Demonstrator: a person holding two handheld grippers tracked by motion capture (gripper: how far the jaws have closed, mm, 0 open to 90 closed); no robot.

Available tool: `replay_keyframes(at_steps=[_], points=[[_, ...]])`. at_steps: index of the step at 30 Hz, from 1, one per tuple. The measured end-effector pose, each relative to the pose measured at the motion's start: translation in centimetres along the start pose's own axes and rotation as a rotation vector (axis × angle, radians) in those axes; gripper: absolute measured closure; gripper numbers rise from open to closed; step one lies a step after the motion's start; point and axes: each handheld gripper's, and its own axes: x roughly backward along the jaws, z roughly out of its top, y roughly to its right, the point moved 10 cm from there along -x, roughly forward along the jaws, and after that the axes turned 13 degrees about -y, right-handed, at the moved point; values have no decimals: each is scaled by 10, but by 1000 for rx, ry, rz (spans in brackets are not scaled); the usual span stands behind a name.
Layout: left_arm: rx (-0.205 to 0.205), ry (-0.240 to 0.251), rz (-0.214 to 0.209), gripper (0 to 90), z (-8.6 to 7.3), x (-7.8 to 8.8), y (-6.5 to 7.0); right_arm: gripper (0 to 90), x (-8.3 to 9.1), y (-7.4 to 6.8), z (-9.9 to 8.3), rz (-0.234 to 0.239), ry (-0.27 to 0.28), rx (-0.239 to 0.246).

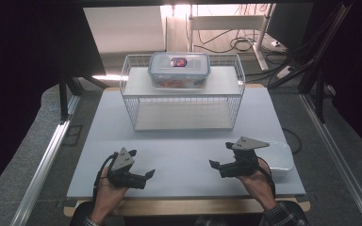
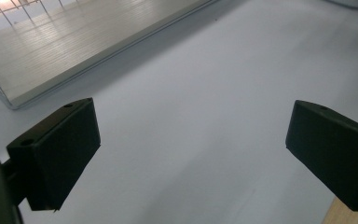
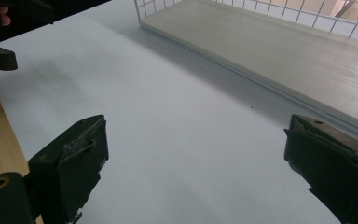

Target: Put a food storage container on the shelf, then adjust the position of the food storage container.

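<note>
High view: lidded container (image 1: 179, 70) sits at twelve o'clock atop the wire rack (image 1: 183, 101); both grippers rest low, at seven (image 1: 147, 174) and five (image 1: 217, 164). Left gripper view: jaws wide, empty. Right gripper view: jaws wide; approach the container level, squarely.

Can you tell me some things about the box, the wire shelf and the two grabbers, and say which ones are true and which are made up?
1. The clear box with the blue-rimmed lid sits on top of the wire rack. True.
2. The left gripper is holding the box. False: its jaws stand wide apart over the bare white board, with nothing between them.
3. The right gripper has its jaws open. True.
4. The box has no lid. False: the lid is on it.
5. The lower shelf of the rack is full of things. False: nothing lies on it.
</note>
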Motion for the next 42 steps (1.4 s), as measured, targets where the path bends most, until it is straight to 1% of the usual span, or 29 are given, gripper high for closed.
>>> replay_keyframes(at_steps=[2,5,8,10,13,16,19,22,23,24,25,26,28,29,31,32,33,35,36,37,39,40,42], points=[[1,2,0,24,0,-1,0,63,-2,0,-3,5,-11,-4],[4,2,1,24,-1,-1,-1,59,-3,2,-5,-8,-18,-7],[9,6,-2,24,-1,-1,-2,20,-3,6,-6,-25,-28,-29],[12,0,-1,24,-2,-2,-3,17,0,10,-4,-47,-16,-48],[13,-11,-5,29,-4,-3,-3,15,3,18,-6,-71,-41,-78],[11,-24,-7,35,-6,-5,-3,43,8,31,-11,-123,-70,-85],[7,-34,-1,35,-7,-6,-3,168,17,47,-17,-147,-80,-136],[8,-40,0,36,-8,-6,-4,365,29,64,-25,-192,-89,-167],[11,-41,0,39,-8,-7,-4,439,33,69,-28,-200,-93,-185],[16,-46,-2,40,-9,-7,-5,505,36,72,-30,-202,-91,-192],[18,-48,-5,42,-9,-7,-5,572,41,78,-34,-214,-92,-197],[21,-48,-7,46,-9,-7,-5,619,44,82,-36,-225,-98,-202],[25,-45,-8,47,-9,-7,-6,718,52,93,-45,-265,-115,-208],[25,-45,-8,47,-9,-7,-6,761,56,98,-49,-278,-121,-215],[25,-48,-11,48,-9,-7,-5,829,63,107,-56,-300,-128,-239],[23,-49,-12,49,-9,-7,-5,862,67,112,-58,-305,-122,-251],[22,-51,-12,49,-9,-7,-5,885,72,116,-61,-311,-119,-261],[21,-53,-12,50,-9,-7,-5,893,83,127,-66,-354,-112,-275],[26,-53,-18,52,-9,-8,-4,894,88,131,-68,-367,-107,-285],[28,-52,-26,58,-9,-7,-4,894,95,137,-72,-385,-95,-304],[36,-56,-38,77,-9,-7,-3,895,105,146,-78,-413,-85,-331],[36,-56,-35,78,-8,-7,-3,894,111,152,-83,-431,-84,-349],[38,-54,-34,78,-8,-7,-4,894,118,159,-91,-448,-82,-378]])
